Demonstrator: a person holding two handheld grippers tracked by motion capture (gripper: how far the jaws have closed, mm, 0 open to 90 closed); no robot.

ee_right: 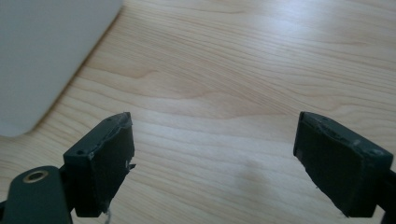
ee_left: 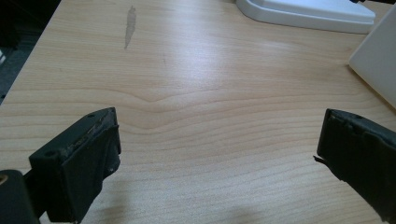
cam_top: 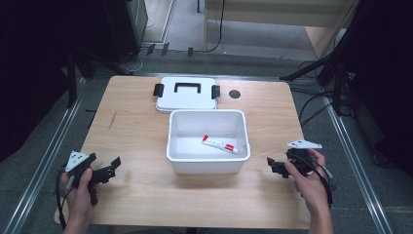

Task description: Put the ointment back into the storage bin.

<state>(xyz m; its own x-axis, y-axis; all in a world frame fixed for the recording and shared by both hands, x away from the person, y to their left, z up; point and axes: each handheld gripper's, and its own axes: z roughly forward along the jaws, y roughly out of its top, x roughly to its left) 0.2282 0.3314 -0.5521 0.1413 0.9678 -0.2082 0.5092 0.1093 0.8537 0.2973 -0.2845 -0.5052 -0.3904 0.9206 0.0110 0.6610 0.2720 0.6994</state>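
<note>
On pale wood table, grey floor around.

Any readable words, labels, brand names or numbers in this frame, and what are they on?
None can be read.
The red-and-white tube in the white bin carries printing, too small and blurred to make out.
The white lid and the wooden table show no text.

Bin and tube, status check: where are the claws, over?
Left claw open, empty, left of the bin. Right claw open, empty, right of it. Tube lies inside the bin; lid off, behind it. Nothing between claws and bin.
</note>
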